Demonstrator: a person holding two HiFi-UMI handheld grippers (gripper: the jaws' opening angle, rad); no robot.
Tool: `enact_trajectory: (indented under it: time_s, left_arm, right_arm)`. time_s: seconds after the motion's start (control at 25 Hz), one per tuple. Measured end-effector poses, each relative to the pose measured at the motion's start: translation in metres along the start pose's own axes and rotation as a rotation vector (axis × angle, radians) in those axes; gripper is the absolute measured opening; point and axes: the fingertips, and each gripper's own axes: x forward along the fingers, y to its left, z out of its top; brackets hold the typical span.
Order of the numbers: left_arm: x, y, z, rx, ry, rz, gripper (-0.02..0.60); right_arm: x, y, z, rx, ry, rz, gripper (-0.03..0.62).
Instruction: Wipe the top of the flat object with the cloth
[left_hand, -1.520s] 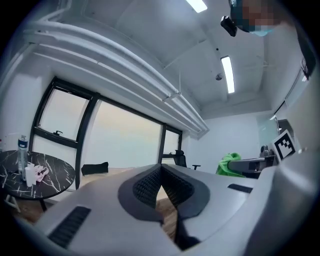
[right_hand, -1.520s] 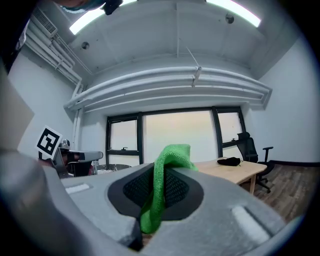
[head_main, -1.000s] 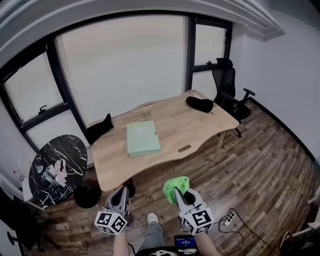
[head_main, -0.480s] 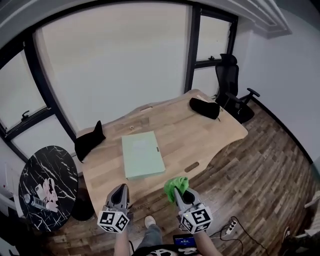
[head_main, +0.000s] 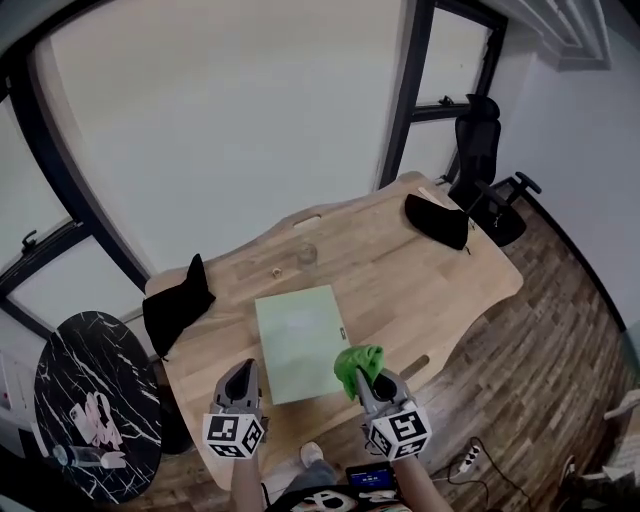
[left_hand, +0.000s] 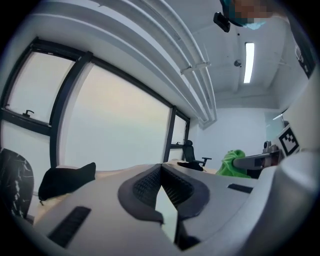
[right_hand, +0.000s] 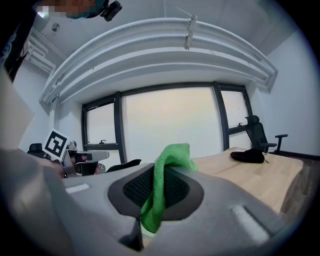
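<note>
**Right fingers (right_hand: 180, 190) clamped on the cloth (right_hand: 170, 157); left fingers (left_hand: 145, 187) pressed together, empty**

Between the right gripper's (right_hand: 160, 172) two dark pads hangs a fold of green cloth, its top bunched above the tips and its tail dropping below them. The left gripper (left_hand: 161, 172) has its pads meeting at the tips with nothing between them.

From the head view, both grippers sit at the worktop's (head_main: 450, 290) near edge. The left gripper (head_main: 241, 368) is just beside the near-left corner of the flat object (head_main: 298, 335). The right gripper (head_main: 362, 376) holds the cloth (head_main: 358, 360) over that object's near-right corner; whether cloth and surface touch cannot be told.

The flat object, pale green and rectangular, lies in the middle of the worktop, its near short edge close to the near edge. Bare wood runs from its right long edge out to the right edge, broken only by a slot (head_main: 415, 365) near the near edge. Beyond its far edge, apart from it, stands a glass (head_main: 306, 255). A black bag (head_main: 178, 305) sits at the left corner and a black pouch (head_main: 437, 222) at the far right corner, both well apart from the flat object. An office chair (head_main: 490, 150) stands past the right end, and a round table (head_main: 80, 400) stands on the floor (head_main: 540, 330) to the left.
</note>
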Motion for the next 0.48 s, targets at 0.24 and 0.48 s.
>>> enact_trajectory:
  time_s: [0.24,0.48]
  left_arm:
    - [0.036,0.022,0.008,-0.061,-0.020,-0.015,0.006]
    - [0.051,0.038,0.013,-0.010,0.049,0.011,0.006]
  right_arm:
    - [0.028,-0.015,0.005,-0.004,0.020,-0.049,0.033]
    - [0.037,-0.031,0.019,-0.013,-0.003,-0.068,0.032]
